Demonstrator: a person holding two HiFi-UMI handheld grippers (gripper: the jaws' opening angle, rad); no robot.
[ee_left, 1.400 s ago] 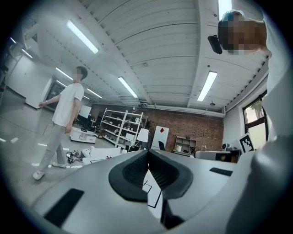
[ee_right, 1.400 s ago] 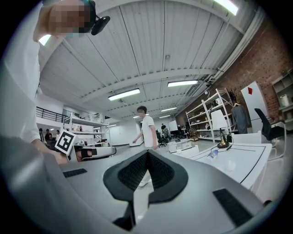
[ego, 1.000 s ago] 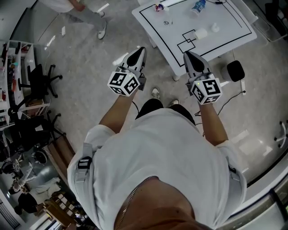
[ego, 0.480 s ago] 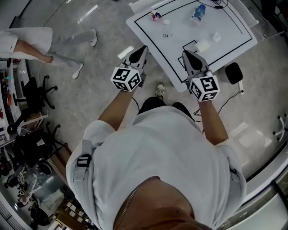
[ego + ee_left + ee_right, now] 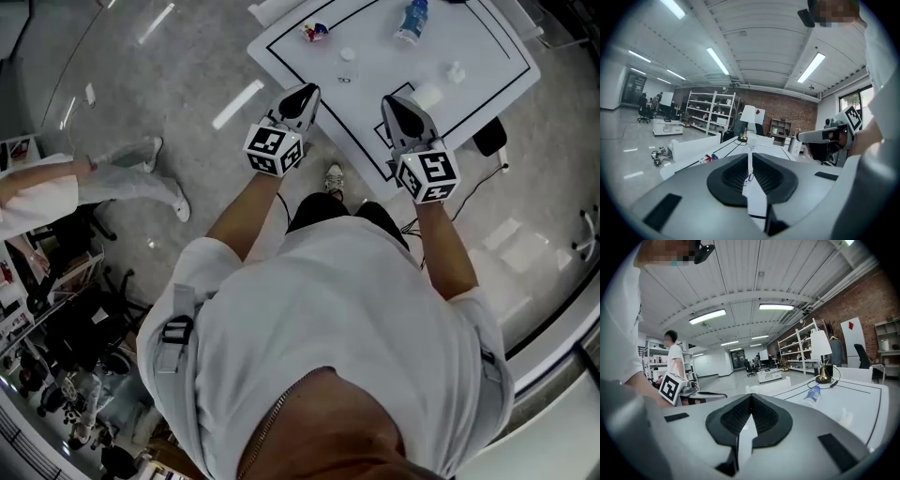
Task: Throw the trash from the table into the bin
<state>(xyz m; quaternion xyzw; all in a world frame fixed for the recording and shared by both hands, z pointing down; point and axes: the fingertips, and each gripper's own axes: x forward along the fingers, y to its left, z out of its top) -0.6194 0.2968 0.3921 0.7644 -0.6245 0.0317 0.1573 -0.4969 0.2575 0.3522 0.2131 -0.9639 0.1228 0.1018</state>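
Note:
A white table with black lines lies ahead. On it are a red and blue wrapper, a plastic bottle, a small cap, a crumpled white scrap and a white piece. My left gripper is shut and empty at the table's near left edge. My right gripper is shut and empty over the near edge. The left gripper view shows the shut left gripper and the wrapper beyond. The right gripper view shows the shut right gripper, the bottle and the scrap.
A lamp stands at the table's far side. A black round object sits on the floor by the table's right corner. A person in white walks at the left. Office chairs and shelves stand at lower left.
I have stepped towards the table and both shut grippers now reach its near edge. The person at the left has walked further left and down the picture.

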